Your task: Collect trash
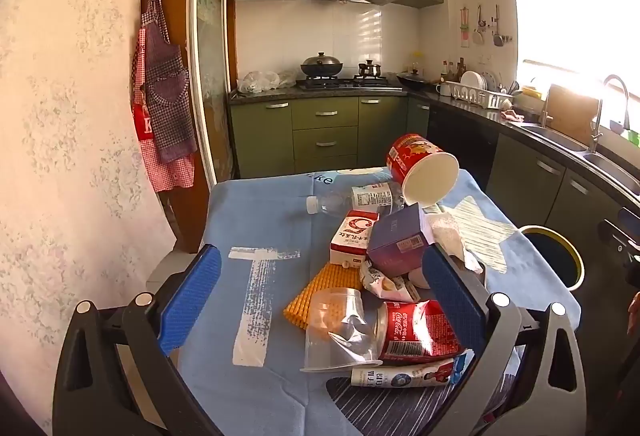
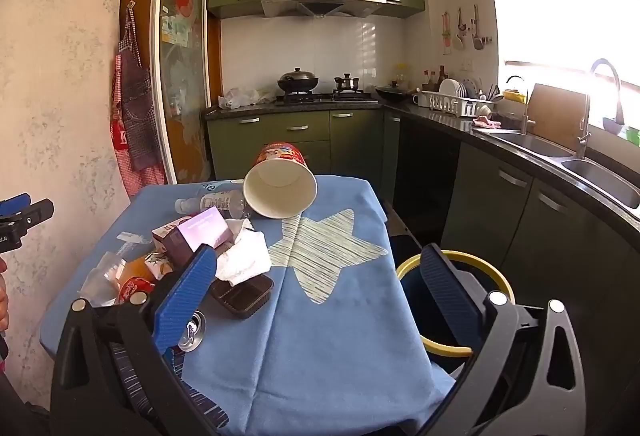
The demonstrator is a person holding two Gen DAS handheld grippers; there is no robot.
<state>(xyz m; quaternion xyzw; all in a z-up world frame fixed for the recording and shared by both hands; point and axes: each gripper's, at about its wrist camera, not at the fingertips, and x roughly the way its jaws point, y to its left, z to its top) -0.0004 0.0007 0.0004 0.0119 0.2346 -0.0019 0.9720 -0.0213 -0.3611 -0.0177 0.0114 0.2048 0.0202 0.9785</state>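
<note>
Trash heap on blue-clothed counter (image 2: 340, 316). Paper cup (image 2: 280, 192) on side at far end, long axis toward camera, open mouth facing gripper. Bottle (image 1: 352, 198) lies crosswise behind heap, cap pointing left. Coke can (image 1: 416, 332) on side near front edge. Bin (image 2: 452, 300) beside counter, right. Left gripper (image 1: 320, 300) spread wide, holding nothing, straddling heap. Right gripper (image 2: 320, 284) spread wide, empty, above cloth.

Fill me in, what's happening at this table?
A person holds two grippers over a blue tablecloth piled with trash: a crushed red Coca-Cola can, a purple box, a tipped red paper cup. Both the left gripper and right gripper are open and empty. A yellow-rimmed bin waits beside the table.
</note>
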